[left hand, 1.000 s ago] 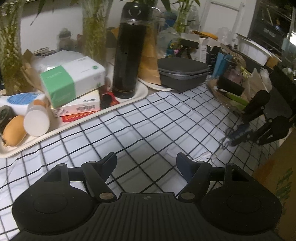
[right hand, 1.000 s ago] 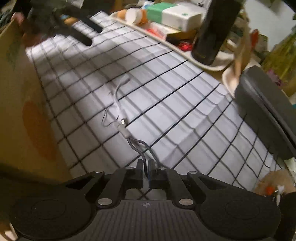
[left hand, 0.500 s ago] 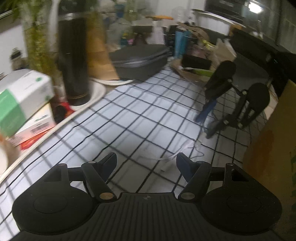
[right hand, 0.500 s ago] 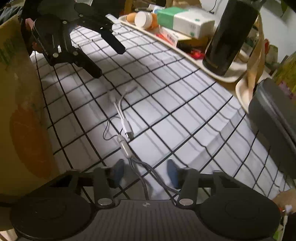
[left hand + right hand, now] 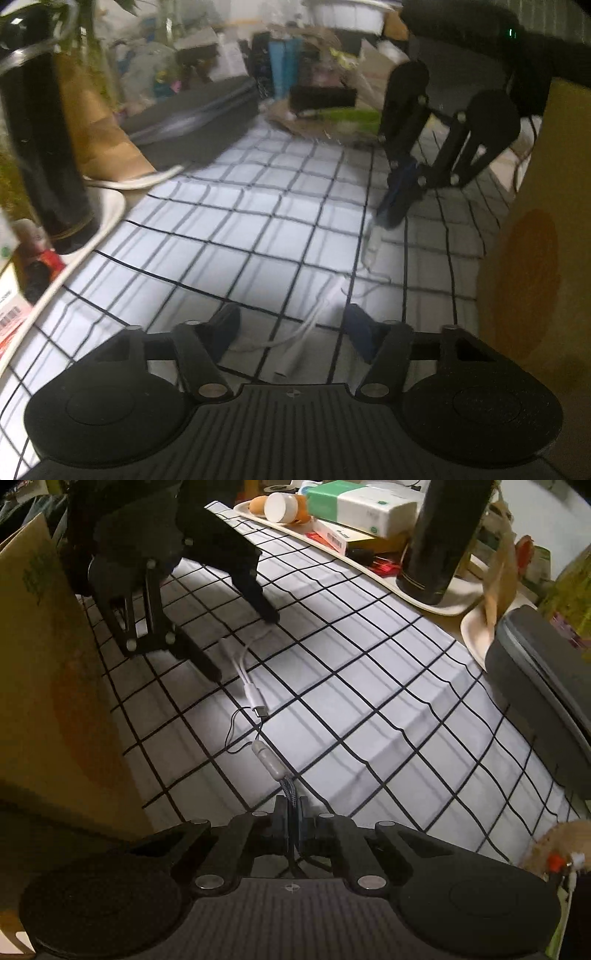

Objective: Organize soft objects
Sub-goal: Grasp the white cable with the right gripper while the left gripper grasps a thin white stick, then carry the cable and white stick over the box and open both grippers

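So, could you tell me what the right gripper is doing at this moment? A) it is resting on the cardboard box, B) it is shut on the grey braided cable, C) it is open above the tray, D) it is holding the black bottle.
B: in the right wrist view the right gripper has its fingers pressed together around the grey braided cable, which runs out onto the checked cloth.

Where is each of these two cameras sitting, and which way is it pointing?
Left wrist: rides the left gripper, facing along its open fingers over the white black-gridded tablecloth toward the right gripper.
Right wrist: rides the right gripper, shut on the grey braided cable, facing the left gripper.
Shared: tablecloth, thin white cable, brown cardboard box, tall black flask.
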The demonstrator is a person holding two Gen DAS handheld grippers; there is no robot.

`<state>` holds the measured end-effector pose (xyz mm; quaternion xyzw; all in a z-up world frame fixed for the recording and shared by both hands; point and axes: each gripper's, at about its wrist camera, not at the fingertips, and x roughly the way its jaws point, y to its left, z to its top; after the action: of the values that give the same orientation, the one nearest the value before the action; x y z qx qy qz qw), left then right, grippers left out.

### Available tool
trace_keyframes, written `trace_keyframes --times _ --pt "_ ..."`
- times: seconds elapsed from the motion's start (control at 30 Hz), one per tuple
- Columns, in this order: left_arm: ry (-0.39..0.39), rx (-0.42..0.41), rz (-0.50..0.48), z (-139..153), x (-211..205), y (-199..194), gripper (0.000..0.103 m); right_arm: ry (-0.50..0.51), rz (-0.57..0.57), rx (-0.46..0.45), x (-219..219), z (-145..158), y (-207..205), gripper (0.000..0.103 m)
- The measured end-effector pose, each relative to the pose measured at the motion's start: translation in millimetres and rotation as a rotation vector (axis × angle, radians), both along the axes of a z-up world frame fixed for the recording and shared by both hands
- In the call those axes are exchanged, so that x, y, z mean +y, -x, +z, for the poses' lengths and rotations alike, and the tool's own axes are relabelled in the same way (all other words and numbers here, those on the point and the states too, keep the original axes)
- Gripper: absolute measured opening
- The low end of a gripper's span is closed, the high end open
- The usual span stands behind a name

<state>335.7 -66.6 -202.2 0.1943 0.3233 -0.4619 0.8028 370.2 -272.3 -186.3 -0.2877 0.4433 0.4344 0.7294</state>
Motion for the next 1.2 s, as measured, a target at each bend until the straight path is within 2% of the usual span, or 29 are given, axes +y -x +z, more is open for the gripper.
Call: trace_keyframes --times 0.07,0.13,0.27,0.3,0.47,0.67,0.77,1.0,1.2 --pt "0.003 -0.006 -0.005 0 0 0 0.054 0.008 0.008 -0.001 1 -2 2 0.007" --pt "-0.007 -0.006 -0.005 2 -1 0 0.046 0.012 0.009 -0.002 1 -3 2 0.007" --pt "-0.040 -0.004 -0.027 5 -6 2 0.007 0.010 -0.007 -0.009 -2 -1 3 0.007" --pt "-0.061 -0.014 -0.033 6 -7 3 0.005 0.008 -0.015 -0.013 -2 0 2 0.007" --pt "-0.088 0.002 -0.044 7 -4 3 0.005 0.003 -0.043 -0.031 -5 3 2 0.007" --pt "-0.095 -0.011 0.016 14 6 0 0.004 -0.030 -0.079 -0.041 -6 12 2 0.007" --pt "-0.075 -0.019 0.072 24 13 -3 0.004 -0.064 -0.098 -0.053 -7 21 2 0.007" --pt "-0.051 -0.138 0.276 61 33 -3 0.004 -0.097 -0.151 -0.115 -6 41 4 0.007" --pt "0.005 -0.155 0.406 91 47 4 0.003 -0.127 -0.210 -0.181 -7 58 9 0.007"
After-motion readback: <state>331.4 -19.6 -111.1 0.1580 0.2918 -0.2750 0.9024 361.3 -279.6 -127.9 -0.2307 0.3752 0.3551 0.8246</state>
